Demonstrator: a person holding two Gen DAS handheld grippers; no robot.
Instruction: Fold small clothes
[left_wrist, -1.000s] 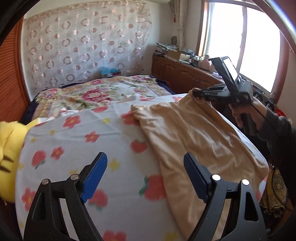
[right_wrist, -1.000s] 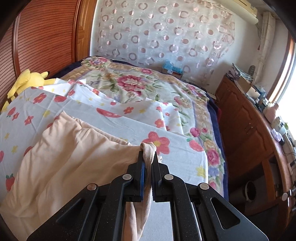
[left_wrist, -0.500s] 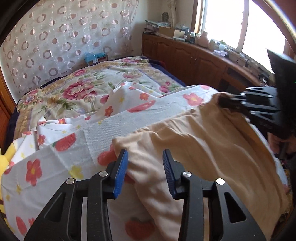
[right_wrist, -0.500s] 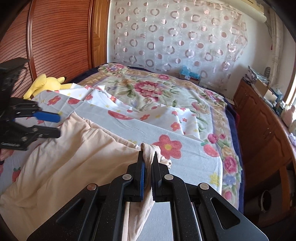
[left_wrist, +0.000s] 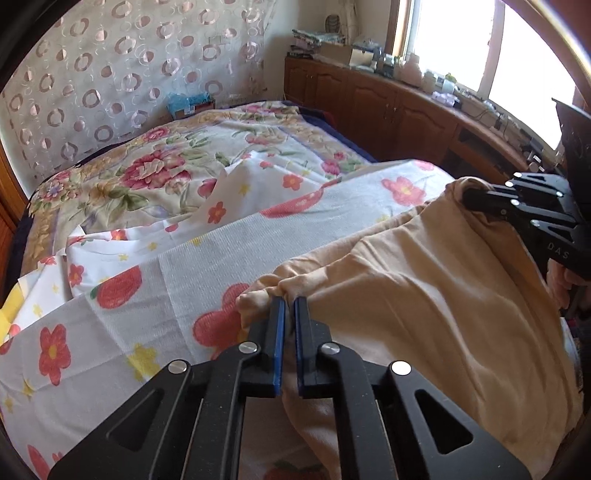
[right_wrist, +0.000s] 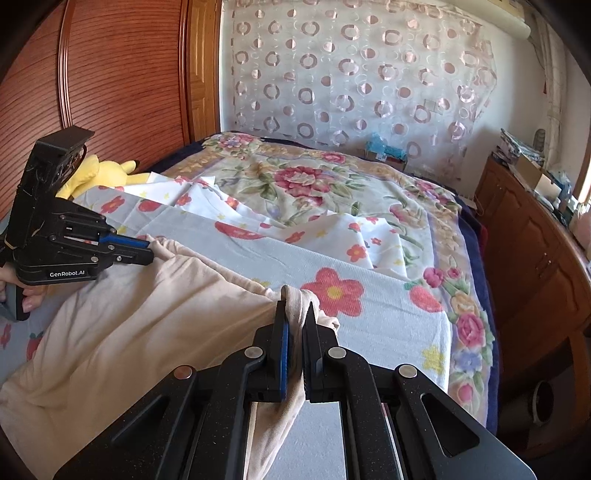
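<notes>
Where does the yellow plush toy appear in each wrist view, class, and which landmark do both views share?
Left wrist view: the yellow plush toy is not clearly in it; only an unidentifiable yellow sliver at the left edge.
Right wrist view: yellow plush toy at upper left, against the wooden headboard.
Shared landmark: the circle-patterned curtain behind the bed.

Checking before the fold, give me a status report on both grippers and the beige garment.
Left gripper just closed on beige garment. Right gripper shut on its far corner. Nothing in the way.
</notes>
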